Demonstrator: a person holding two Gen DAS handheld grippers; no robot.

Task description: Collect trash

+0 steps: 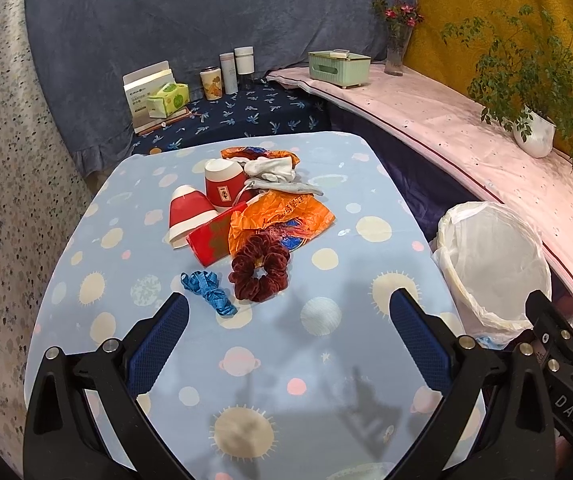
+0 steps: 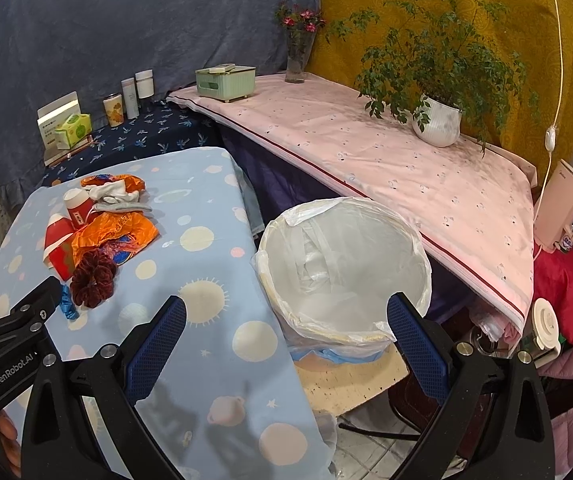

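Hovering above the near end of the bench (image 1: 326, 380), the left gripper (image 1: 288, 316) is held with jaws wide and nothing between them. The right gripper (image 2: 286, 320) is held the same way, jaws wide and empty, with one finger over the bench edge and the other over the trash bin (image 2: 342, 264).

The trash is piled on the far half of the bench, which is covered by a light blue planet-print cloth. Two red-and-white paper cups are seen: one (image 1: 187, 216) lying on its side, one (image 1: 222, 186) set upside down behind it. A flattened red carton (image 1: 212, 242) is laid just beside the lying cup. An orange plastic bag (image 1: 282, 216) is crumpled against the carton, and a second orange wrapper (image 1: 262, 154) is seen at the far edge of the pile. White and grey crumpled cloth pieces (image 1: 274, 176) are lodged between them. A dark red velvet scrunchie (image 1: 260, 270) is placed on the near side of the pile, touching the orange bag. A blue ribbon (image 1: 208, 290) is laid just beside the scrunchie, nearest the left gripper.

The bin is lined with a white plastic bag and stands beside the bench's right edge, below bench level. Whether anything lies in it cannot be told.
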